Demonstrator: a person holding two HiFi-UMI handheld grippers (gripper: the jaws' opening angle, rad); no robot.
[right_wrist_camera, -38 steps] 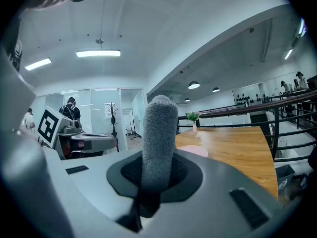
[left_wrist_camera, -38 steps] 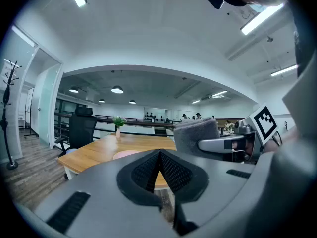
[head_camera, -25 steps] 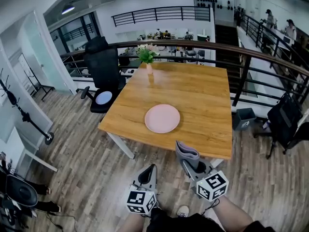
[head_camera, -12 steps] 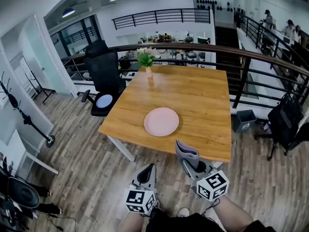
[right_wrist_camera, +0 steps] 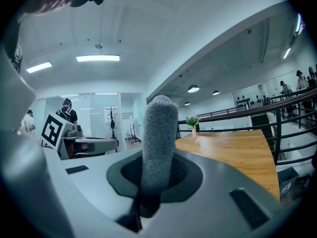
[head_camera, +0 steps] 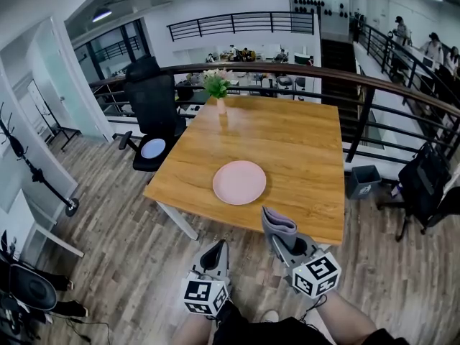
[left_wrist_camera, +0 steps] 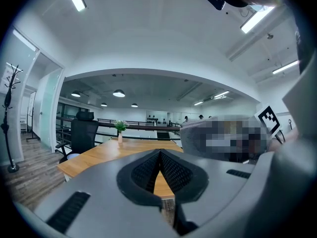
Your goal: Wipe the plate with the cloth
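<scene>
A pale pink plate [head_camera: 239,182] lies on the wooden table [head_camera: 287,142], toward its near side. My right gripper [head_camera: 277,230] hovers at the table's near edge, shut on a folded grey cloth [head_camera: 277,226] that stands up between its jaws; the cloth [right_wrist_camera: 158,148] fills the middle of the right gripper view. My left gripper [head_camera: 216,254] is lower and to the left, over the floor in front of the table, shut with nothing in it. In the left gripper view its pads [left_wrist_camera: 160,170] meet and the table [left_wrist_camera: 99,155] lies ahead.
A small vase of flowers [head_camera: 218,88] stands at the table's far left corner. A black office chair [head_camera: 153,106] is at the table's left, a railing [head_camera: 359,85] runs behind it. A bin [head_camera: 361,177] and another chair [head_camera: 424,182] stand at the right.
Both grippers have edged slightly forward toward the table. The cloth stays clamped in the right one.
</scene>
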